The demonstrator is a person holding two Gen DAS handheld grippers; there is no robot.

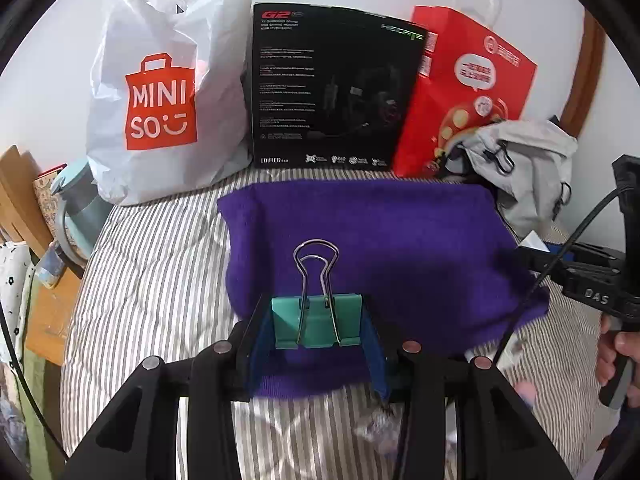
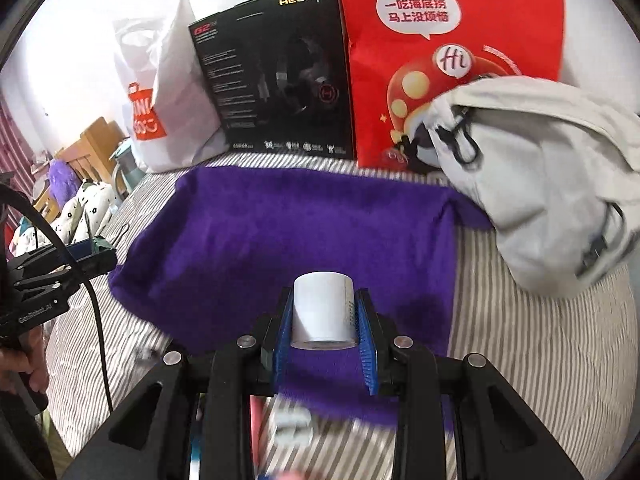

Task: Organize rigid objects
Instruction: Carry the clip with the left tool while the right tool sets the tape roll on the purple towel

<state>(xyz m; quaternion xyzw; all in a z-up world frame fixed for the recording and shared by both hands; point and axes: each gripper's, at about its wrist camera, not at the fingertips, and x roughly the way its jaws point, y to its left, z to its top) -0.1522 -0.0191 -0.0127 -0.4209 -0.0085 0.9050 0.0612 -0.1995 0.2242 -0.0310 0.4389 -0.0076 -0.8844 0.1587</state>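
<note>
A bed with a grey-and-white striped sheet point(image 1: 160, 264) stands against a white wall, and a purple cloth point(image 1: 400, 248) is spread flat across the middle of it. Along the wall at the back stand three containers: a white plastic shopping bag point(image 1: 168, 80) with an orange logo, bulging and knotted at the top so its contents cannot be seen; a closed black headset box point(image 1: 332, 88) standing upright just beside it; and a red paper bag point(image 1: 464, 92) leaning against the box, what is in it hidden. A crumpled grey drawstring backpack point(image 2: 540, 184) lies in front of the red bag, touching the far right corner of the cloth. The left tool point(image 1: 316, 328) is clamped on a green binder clip point(image 1: 318, 322), its blue-padded fingers point(image 1: 262, 340) pressing the clip's two sides, the wire handles pointing forward over the cloth. The right tool point(image 2: 324, 320) is clamped on a white roll of tape point(image 2: 322, 312), held upright between its blue pads above the near part of the cloth. Whether either object touches the cloth cannot be told. A hand point(image 1: 624, 356) grips the right tool's handle at the edge of the left view. Past the bed on the left are wooden furniture and a pale blue kettle point(image 1: 76, 208).
</note>
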